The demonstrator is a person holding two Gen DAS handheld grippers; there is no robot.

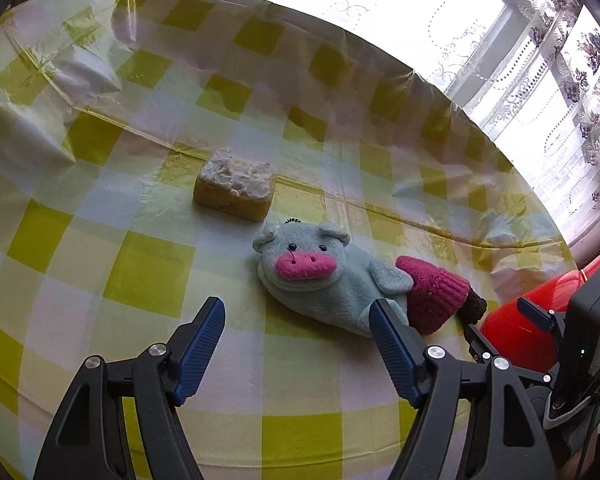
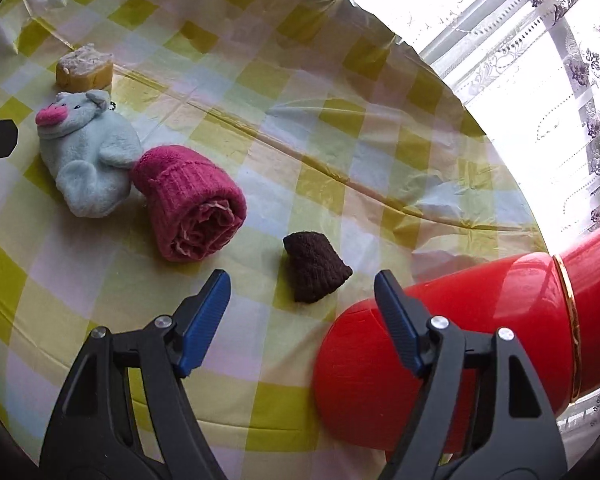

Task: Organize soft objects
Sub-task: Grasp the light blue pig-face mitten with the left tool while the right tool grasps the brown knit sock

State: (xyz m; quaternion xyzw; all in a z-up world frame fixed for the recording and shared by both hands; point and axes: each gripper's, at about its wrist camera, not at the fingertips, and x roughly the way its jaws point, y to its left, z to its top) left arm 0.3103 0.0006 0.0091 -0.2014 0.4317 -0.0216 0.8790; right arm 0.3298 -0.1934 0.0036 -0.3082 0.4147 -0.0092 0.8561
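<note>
Soft things lie in a loose line on the checked tablecloth (image 1: 140, 280) while both grippers hang above it with nothing in them.

The left gripper (image 1: 296, 320) has its jaws spread wide, just short of the pale blue plush pig (image 1: 320, 276), which lies on its back beside a yellow sponge (image 1: 232, 190) topped with white fluff. A rolled pink knit cloth (image 2: 192, 204) touches the pig's far side, and a small dark brown knit piece (image 2: 314, 266) sits apart from it, nearer the right gripper (image 2: 302, 294), whose jaws are likewise spread. A glossy red container (image 2: 480, 320) lies on its side at the table's right edge, partly behind that gripper's right finger.
</note>
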